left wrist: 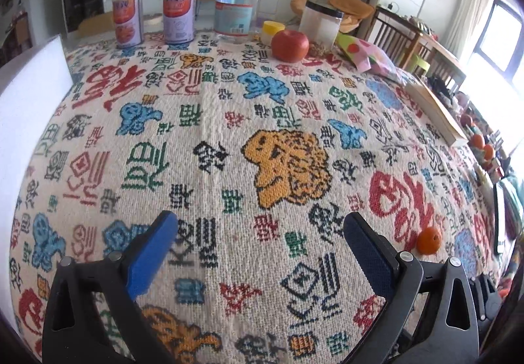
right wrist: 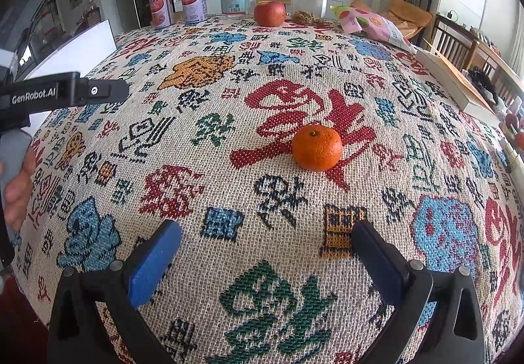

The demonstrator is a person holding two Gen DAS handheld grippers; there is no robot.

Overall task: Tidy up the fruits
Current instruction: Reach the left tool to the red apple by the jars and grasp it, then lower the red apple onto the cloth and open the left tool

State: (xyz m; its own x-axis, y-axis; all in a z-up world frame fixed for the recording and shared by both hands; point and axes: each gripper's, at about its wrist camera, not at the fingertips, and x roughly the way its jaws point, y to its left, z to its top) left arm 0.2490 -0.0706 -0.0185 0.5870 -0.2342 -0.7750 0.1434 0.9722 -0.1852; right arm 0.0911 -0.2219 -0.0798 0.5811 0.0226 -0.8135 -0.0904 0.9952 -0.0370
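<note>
We've got both grippers hovering over the patterned cloth (right wrist: 196,167) on the counter, left gripper (left wrist: 260,226) and right gripper (right wrist: 267,233) each with the blue fingers (right wrist: 154,262) spread wide and nothing between them. The mandarin (right wrist: 317,148) sits on a big red character ahead of the right gripper, a bit to its right, not touching it. The apple (left wrist: 290,45) is way at the far edge, just beside the clear jars (left wrist: 237,12) and two cans (left wrist: 179,14).
</note>
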